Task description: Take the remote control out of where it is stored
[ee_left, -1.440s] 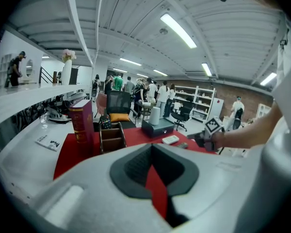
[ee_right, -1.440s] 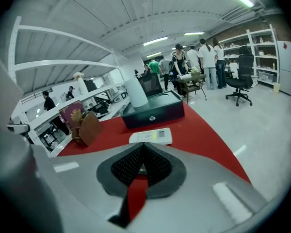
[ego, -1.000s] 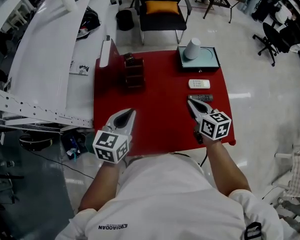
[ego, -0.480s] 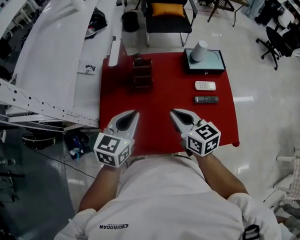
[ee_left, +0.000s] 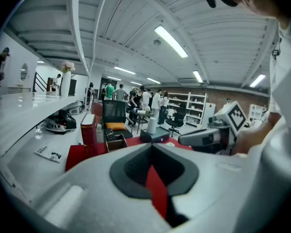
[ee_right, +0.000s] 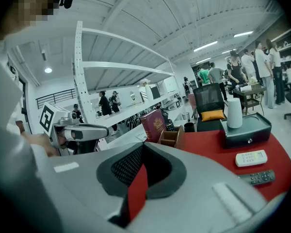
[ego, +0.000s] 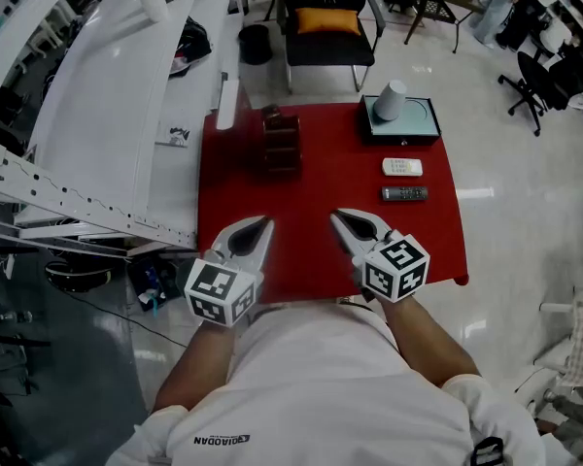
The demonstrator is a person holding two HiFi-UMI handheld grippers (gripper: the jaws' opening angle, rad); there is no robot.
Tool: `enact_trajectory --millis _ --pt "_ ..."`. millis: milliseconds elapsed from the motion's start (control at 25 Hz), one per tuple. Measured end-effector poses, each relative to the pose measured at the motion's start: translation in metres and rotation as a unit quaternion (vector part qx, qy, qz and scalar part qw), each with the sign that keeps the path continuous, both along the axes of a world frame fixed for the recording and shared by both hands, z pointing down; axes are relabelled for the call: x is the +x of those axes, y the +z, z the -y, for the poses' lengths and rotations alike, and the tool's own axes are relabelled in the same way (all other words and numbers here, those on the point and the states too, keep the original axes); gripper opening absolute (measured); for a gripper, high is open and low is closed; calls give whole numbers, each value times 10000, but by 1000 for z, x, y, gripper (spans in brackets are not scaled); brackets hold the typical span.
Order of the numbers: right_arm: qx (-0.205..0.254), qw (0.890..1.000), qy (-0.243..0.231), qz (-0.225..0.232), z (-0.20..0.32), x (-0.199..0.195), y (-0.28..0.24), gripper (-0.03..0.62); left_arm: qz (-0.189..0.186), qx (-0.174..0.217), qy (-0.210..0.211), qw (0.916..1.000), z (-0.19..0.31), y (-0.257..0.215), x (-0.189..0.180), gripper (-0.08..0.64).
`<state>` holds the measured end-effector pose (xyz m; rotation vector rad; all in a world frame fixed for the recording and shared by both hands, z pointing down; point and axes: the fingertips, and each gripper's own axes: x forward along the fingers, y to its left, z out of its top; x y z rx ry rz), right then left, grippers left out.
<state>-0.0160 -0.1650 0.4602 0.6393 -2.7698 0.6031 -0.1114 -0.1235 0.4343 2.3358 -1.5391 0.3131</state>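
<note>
Two remotes lie side by side on the red table (ego: 321,187) at the right: a white remote (ego: 401,167) and, nearer me, a black remote (ego: 405,193); the right gripper view shows the white remote (ee_right: 250,158) and the black remote (ee_right: 256,177) too. A wooden organizer (ego: 280,142) stands at the back left with a dark remote-like thing (ee_left: 108,135) upright in it. My left gripper (ego: 262,223) and right gripper (ego: 336,216) hover side by side over the table's near edge. Both are shut and hold nothing.
A grey box (ego: 413,124) with a white cup (ego: 391,99) on it sits at the back right corner. A red book (ee_right: 155,124) stands beside the organizer. A black chair (ego: 328,27) is behind the table, a white bench (ego: 107,115) at the left.
My right gripper has moved left and back, away from the black remote to the table's near middle. The left gripper has hardly moved.
</note>
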Motion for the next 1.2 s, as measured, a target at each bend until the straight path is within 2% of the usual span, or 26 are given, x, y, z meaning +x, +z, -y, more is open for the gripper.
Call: enact_trajectory --millis 280,480,800,1040,1200 --pt "-16 10000 -39 10 1 -5 1 5 133 -21 -102 9999 1 4 -9 2" --pt "-57 10000 -65 -2 4 -6 3 5 -82 -104 -88 9999 2 9 -8 2" --pt "-86 9996 -217 -152 12 -19 10 5 11 -248 -216 9995 3 18 -18 3" --pt "303 9976 -431 -455 31 -40 9 5 151 -333 -301 9989 3 25 -30 2" --pt "769 9930 -482 -750 63 -61 10 5 164 -349 -435 9983 1 27 -41 3"
